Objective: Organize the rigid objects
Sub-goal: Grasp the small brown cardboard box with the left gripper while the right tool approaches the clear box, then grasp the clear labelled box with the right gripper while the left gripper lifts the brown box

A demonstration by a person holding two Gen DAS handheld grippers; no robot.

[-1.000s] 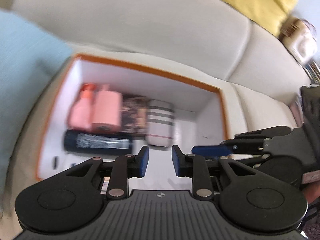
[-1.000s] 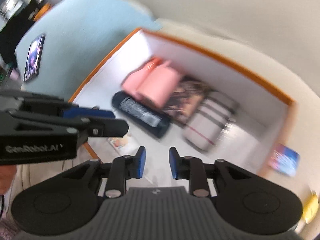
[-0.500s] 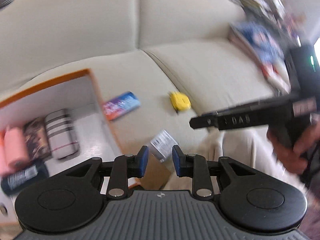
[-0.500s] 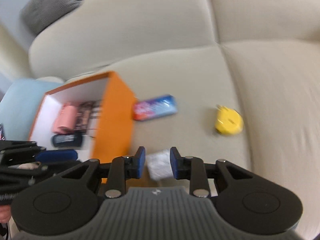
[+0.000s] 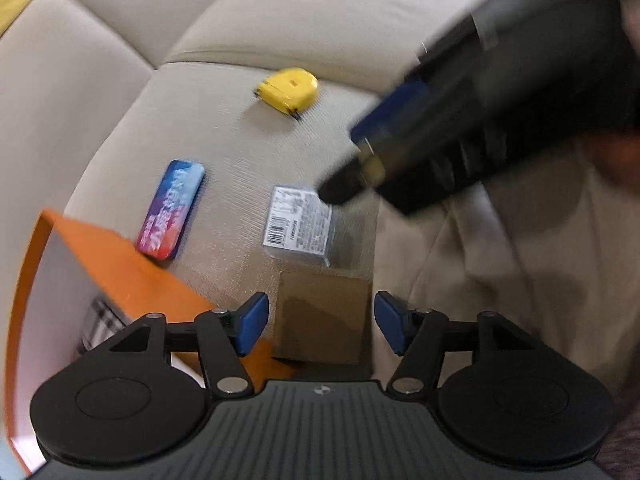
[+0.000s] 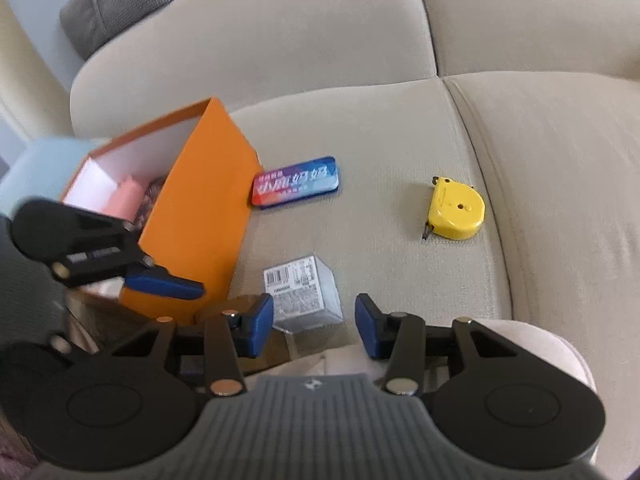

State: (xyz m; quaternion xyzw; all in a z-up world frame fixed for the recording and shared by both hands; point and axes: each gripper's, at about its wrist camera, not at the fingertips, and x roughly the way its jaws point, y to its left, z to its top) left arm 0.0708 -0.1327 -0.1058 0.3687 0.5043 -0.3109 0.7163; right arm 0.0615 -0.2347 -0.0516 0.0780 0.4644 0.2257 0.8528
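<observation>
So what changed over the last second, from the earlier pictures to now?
Both grippers swung away from above the orange box to the sofa cushion beside it. The left gripper and right gripper have just been opening; neither holds anything, though the small white carton now lies just ahead of the right one. The blue tin, yellow tape measure and carton lie as they did half a second ago.

Soft, even daylight, no glare. Fisheye bends the sofa (image 6: 360, 60) seams toward every edge. Left wrist view: right claw (image 5: 460, 120) smeared by motion blur, orange box (image 5: 132, 276) soft. Right wrist view sharper; faint shadow under the yellow tape measure (image 6: 456, 210).
</observation>
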